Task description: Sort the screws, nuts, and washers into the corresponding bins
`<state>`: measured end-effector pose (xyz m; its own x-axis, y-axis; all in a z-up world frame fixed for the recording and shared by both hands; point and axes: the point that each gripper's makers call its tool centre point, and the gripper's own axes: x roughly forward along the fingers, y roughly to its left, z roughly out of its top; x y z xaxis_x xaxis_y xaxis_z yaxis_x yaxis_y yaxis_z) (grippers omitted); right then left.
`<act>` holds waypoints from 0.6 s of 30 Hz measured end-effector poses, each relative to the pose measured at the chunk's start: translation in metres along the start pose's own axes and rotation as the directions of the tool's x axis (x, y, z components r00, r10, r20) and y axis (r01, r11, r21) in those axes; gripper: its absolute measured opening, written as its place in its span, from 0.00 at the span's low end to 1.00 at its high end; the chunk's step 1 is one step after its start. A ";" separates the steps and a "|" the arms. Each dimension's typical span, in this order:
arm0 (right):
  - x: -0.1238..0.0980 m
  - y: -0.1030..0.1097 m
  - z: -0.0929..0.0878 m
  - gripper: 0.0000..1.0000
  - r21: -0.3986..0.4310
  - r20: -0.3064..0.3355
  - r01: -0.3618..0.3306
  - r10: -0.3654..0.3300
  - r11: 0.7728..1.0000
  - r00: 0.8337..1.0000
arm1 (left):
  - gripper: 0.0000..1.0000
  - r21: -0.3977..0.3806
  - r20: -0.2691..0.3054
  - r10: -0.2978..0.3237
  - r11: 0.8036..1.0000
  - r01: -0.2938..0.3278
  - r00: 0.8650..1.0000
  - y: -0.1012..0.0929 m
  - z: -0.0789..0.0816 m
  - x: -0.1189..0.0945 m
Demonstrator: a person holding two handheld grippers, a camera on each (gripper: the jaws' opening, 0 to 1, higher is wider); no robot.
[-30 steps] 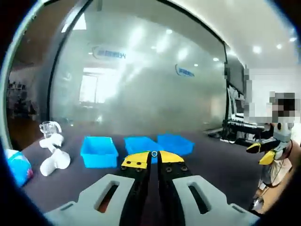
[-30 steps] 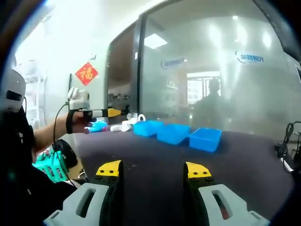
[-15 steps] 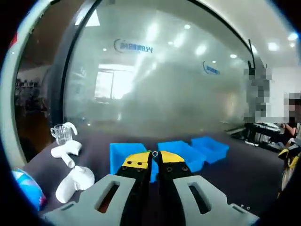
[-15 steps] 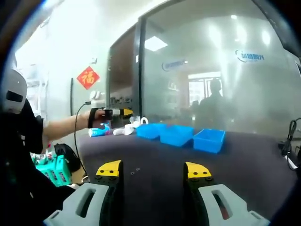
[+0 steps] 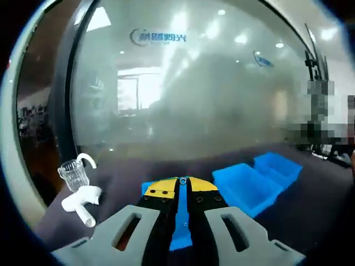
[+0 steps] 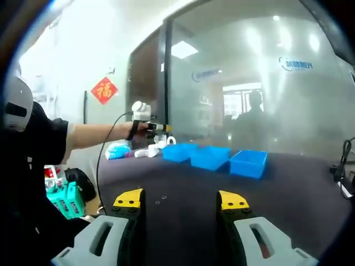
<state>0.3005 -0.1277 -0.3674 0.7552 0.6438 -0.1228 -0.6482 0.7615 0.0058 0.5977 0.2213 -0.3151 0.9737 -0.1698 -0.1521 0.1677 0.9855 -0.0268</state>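
Observation:
My left gripper (image 5: 182, 187) is shut on a small silver ring-shaped part (image 5: 182, 180), a nut or a washer, at the tips of its yellow jaws. It hangs above the nearest blue bin (image 5: 180, 230); two more blue bins (image 5: 244, 187) (image 5: 280, 166) run off to the right. In the right gripper view a person's arm holds the left gripper (image 6: 160, 127) over the leftmost of the three bins (image 6: 178, 152) (image 6: 211, 157) (image 6: 248, 163). My right gripper (image 6: 182, 200) stands open and holds nothing, low over the dark table, with a few tiny loose parts (image 6: 161, 198) just ahead.
A clear measuring cup (image 5: 74, 174) and a white pipe-like piece (image 5: 82, 199) lie left of the bins. A blue packet (image 6: 117, 149) sits at the table's left end, and a green crate (image 6: 66, 199) stands on the floor beyond the edge. A frosted glass wall rises behind.
The left gripper, still shut on the small part, has travelled right along the table to above the leftmost bin. The right gripper has stayed open and still.

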 end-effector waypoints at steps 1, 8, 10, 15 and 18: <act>0.000 0.000 0.000 0.47 0.001 0.000 0.000 0.000 1.000 1.000 | 0.01 -0.015 -0.001 0.002 1.000 -0.002 1.000 0.003 0.000 0.004; 0.002 0.003 -0.004 0.47 0.005 -0.011 -0.006 0.006 1.000 1.000 | 0.01 -0.007 -0.040 -0.009 1.000 0.008 0.999 0.005 -0.009 0.021; 0.003 0.003 -0.003 0.47 0.004 -0.011 -0.005 0.005 1.000 1.000 | 0.01 0.008 -0.053 -0.019 1.000 0.020 0.998 0.002 -0.013 0.023; 0.004 0.003 -0.001 0.47 0.004 -0.006 -0.008 0.008 1.000 1.000 | 0.02 0.005 -0.072 -0.033 0.999 0.034 0.997 -0.006 -0.018 0.024; 0.005 0.004 -0.001 0.47 0.002 -0.007 -0.012 0.012 1.000 1.000 | 0.05 -0.001 -0.064 -0.047 0.999 0.047 0.997 -0.009 -0.017 0.022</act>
<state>0.3015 -0.1210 -0.3687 0.7469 0.6522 -0.1296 -0.6568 0.7540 0.0091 0.6153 0.2081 -0.3348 0.9529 -0.2157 -0.2133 0.2132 0.9764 -0.0350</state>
